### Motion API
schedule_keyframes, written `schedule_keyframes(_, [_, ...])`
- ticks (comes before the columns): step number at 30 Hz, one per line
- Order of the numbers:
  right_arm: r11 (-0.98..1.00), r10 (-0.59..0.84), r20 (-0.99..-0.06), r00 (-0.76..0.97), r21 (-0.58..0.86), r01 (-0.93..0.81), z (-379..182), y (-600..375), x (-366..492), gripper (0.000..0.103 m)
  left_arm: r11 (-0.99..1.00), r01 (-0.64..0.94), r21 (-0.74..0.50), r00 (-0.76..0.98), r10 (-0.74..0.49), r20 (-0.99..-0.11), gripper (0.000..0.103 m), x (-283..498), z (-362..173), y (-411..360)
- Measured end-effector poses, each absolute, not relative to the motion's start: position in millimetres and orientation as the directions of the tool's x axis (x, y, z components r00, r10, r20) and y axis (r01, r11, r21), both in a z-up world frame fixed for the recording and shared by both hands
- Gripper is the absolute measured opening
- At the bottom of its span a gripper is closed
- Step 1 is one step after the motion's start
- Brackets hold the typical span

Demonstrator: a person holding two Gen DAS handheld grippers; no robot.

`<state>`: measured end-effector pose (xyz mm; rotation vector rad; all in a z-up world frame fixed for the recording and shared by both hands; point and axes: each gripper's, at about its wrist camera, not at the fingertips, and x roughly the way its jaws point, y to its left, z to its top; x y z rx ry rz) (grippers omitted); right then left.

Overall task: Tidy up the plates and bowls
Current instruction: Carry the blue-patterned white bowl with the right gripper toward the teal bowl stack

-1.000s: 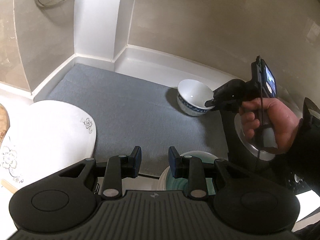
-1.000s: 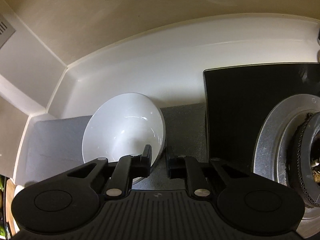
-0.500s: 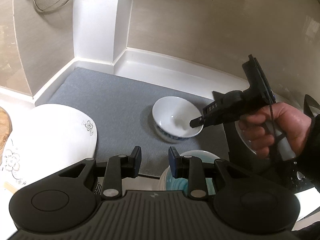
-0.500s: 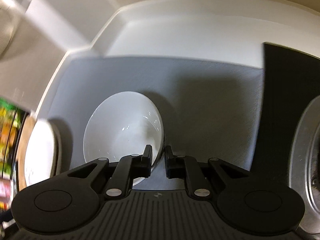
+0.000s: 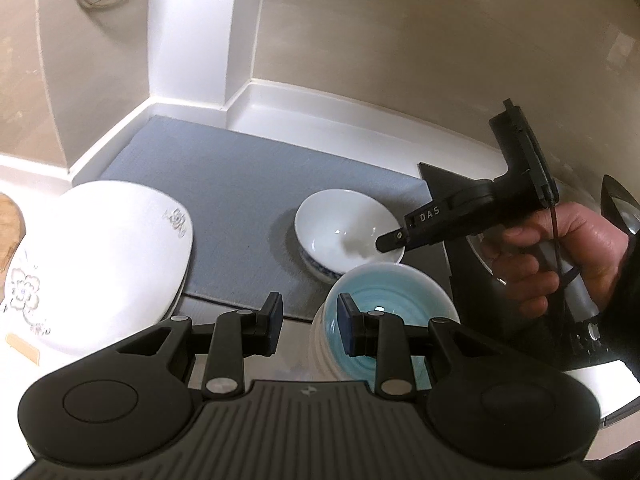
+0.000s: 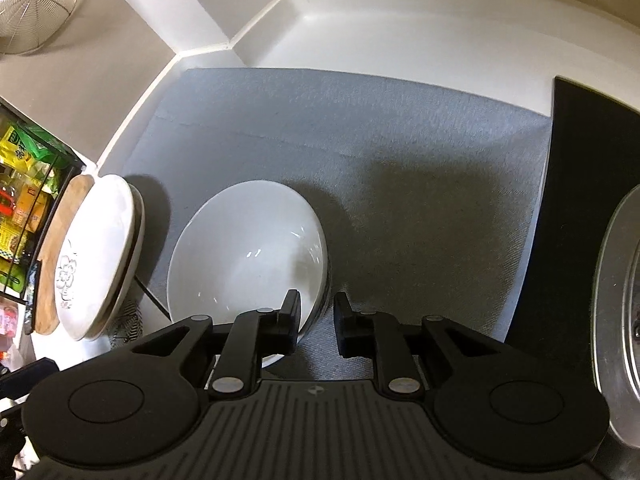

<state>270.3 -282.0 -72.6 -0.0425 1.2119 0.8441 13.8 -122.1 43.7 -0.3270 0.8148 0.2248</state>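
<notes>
- Jaws of your right gripper (image 6: 316,322) are opening: the rim of the glossy white round ceramic bowl (image 6: 244,256) sits between them, the right pad already clear of it.
- That bowl rests on the grey woven mat (image 6: 360,120), spreading toward 10 o'clock from the jaws.
- Your left gripper (image 5: 308,322) hangs part-open on nothing; the blue-glazed ribbed bowl (image 5: 384,300) lies at its 1 o'clock, nearer that hand.

R hand-held gripper (image 6: 316,322) opening (L (image 5: 308,322) idle).
</notes>
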Motion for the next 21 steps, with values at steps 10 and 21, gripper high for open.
schedule_keyframes(10, [0.722,0.521,-0.832,0.190,0.312,-0.618,-72.3,-273.7,261.3,0.009,0.920,-0.328,-0.217,0.662,0.059,-0.747,0.033,0.8,38.4,-114.4])
schedule_keyframes(21, [0.729,0.481,-0.852,0.205,0.258,-0.634,-72.5,-236.1,269.8,0.009,0.934,-0.268,-0.237,0.679,0.009,-0.734,0.033,29.0,30.5,-70.8])
